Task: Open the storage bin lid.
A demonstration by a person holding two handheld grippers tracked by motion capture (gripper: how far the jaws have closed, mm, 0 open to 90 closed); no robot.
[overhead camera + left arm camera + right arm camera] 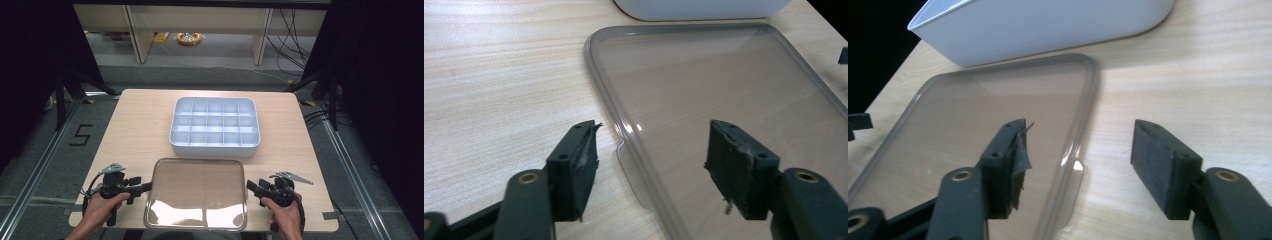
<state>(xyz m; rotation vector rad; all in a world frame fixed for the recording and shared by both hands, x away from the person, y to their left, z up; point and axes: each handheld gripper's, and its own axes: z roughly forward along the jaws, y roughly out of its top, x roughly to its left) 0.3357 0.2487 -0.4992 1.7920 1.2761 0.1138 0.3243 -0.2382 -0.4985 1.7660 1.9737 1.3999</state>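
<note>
A clear plastic lid (196,192) lies flat on the wooden table near its front edge. Behind it stands a white box (215,126) divided into several compartments. My left gripper (148,187) is open at the lid's left edge. In the left gripper view the jaws stand wide apart on either side of the lid's rim (610,95) and its small tab (631,172), and the pads do not touch it. My right gripper (250,185) is open at the lid's right edge. In the right gripper view its jaws straddle the rim (1087,115) and tab (1074,192) without touching.
The white box's wall (699,9) (1038,30) is close behind the lid. Bare tabletop (135,130) runs along both sides. Past the table are dark curtains, table legs, floor cables and a yellow roll (189,38).
</note>
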